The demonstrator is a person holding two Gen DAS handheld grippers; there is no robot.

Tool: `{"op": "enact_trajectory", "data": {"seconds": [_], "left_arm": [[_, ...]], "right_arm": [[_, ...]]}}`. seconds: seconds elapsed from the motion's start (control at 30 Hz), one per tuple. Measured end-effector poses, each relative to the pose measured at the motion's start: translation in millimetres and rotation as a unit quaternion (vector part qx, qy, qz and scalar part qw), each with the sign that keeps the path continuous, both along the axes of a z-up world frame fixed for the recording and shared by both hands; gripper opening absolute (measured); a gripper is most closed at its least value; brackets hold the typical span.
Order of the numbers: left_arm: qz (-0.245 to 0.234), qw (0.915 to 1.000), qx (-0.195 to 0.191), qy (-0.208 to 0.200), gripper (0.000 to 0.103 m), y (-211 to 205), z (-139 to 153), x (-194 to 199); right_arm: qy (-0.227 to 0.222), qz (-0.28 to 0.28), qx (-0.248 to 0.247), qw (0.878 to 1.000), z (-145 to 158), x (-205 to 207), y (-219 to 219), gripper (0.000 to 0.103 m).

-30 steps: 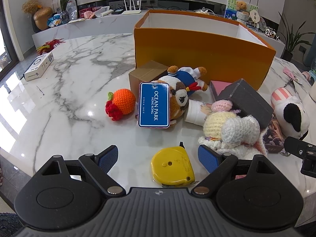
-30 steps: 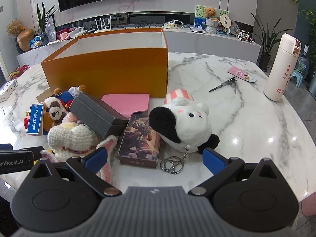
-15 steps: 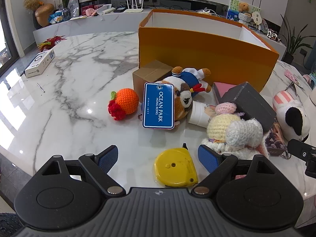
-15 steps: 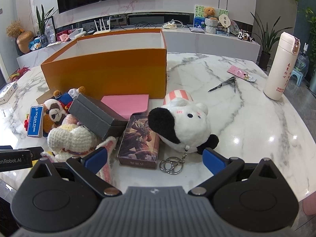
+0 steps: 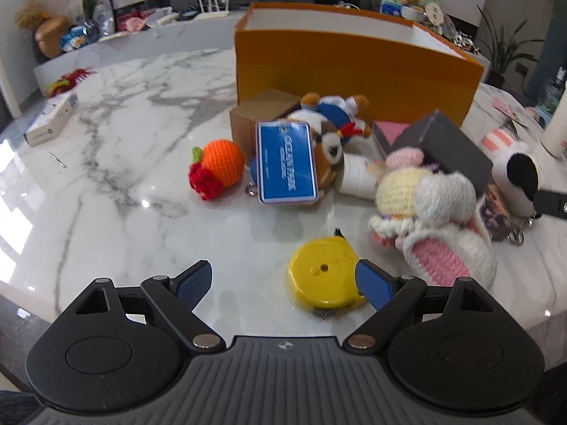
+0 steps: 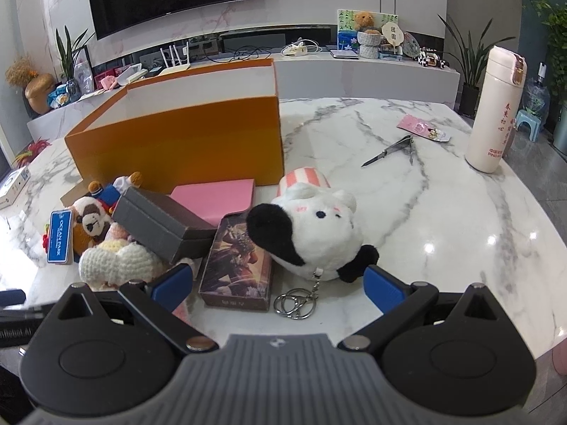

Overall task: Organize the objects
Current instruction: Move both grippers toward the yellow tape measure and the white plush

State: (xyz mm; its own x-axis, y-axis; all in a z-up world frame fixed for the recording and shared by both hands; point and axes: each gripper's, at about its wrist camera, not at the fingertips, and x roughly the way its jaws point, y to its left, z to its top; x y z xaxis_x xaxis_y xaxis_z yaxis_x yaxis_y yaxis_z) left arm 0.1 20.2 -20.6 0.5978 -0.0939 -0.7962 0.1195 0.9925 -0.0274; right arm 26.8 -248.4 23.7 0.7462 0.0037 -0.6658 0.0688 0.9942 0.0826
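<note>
On the marble table [image 5: 117, 134], the left gripper [image 5: 283, 279] hangs low with its blue-padded fingers [image 5: 193, 283] spread wide apart, holding nothing. A crocheted orange [image 5: 221, 164] sits at about 11 o'clock from it, well apart. At 12 o'clock a blue Ocean Park tag [image 5: 286, 164] leans on a plush dog [image 5: 327, 131] and a small cardboard box [image 5: 262, 113], with the open orange box [image 5: 354, 71] behind them. The yellow tape measure [image 5: 324, 276] lies between the fingers, just beside the right one; I cannot tell if they touch. At 2 o'clock lies a crocheted doll [image 5: 432, 209].

The right gripper [image 6: 278, 285] is likewise spread wide and empty. Ahead of it, from 11 to 1 o'clock, lie a grey box [image 6: 159, 226], a picture-printed box [image 6: 237, 265], a key ring [image 6: 294, 304] and the black-and-white plush [image 6: 312, 233]. A white flask [image 6: 496, 109] stands upright at 2 o'clock.
</note>
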Motion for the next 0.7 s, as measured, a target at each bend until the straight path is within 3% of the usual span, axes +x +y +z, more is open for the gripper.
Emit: {"op": "enact_trajectory", "data": {"seconds": [0.2,0.47,0.7], "left_arm": [[-0.005,0.9986,-0.047,0.024,0.103,1,-11,8],[-0.005,0.9999,0.016,0.002,0.103,-19,-22,14],[0.007,0.9994,0.008,-0.031,0.103,-19,-27,7]], "right_arm": [[-0.002,-0.005,0.009,1.0,0,2,-7,0.102],[-0.004,-0.01,0.012,1.0,-1,4,-14,0.102],[0.004,-0.027,0.005,1.0,-9,14,-29,0.102]]}}
